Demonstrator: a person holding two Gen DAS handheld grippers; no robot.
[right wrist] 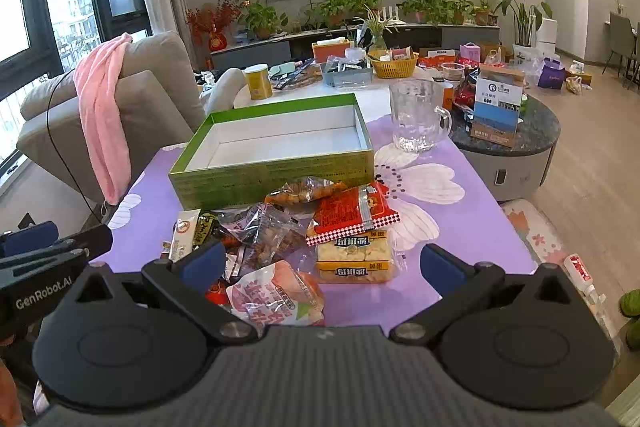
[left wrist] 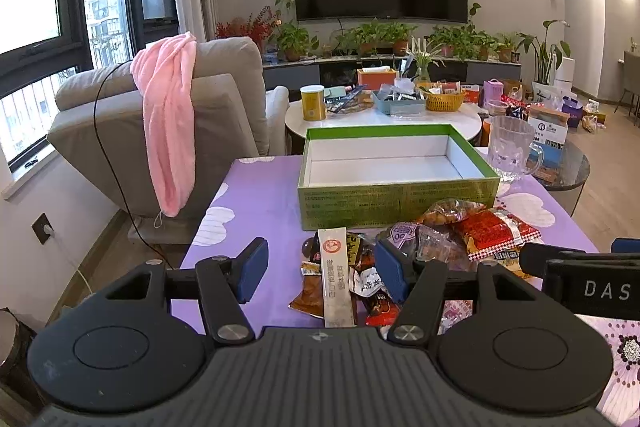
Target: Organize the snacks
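A pile of snack packets [left wrist: 420,251] lies on the purple tablecloth in front of an empty green box [left wrist: 396,201] with a white inside. My left gripper [left wrist: 320,269] is open above the pile's left part, over a long white stick packet [left wrist: 335,279]. My right gripper [right wrist: 322,265] is open above the pile's near side, over a pink and white packet [right wrist: 276,297] and a yellow cracker pack [right wrist: 354,257]. A red packet [right wrist: 352,211] lies behind these, near the green box [right wrist: 272,179]. The right gripper's side shows at the right edge of the left wrist view [left wrist: 580,267].
A clear glass mug [right wrist: 418,121] stands right of the box on the purple table [right wrist: 460,227]. A grey armchair with a pink towel [left wrist: 168,123] is at the left. Cluttered round tables [right wrist: 520,123] stand beyond.
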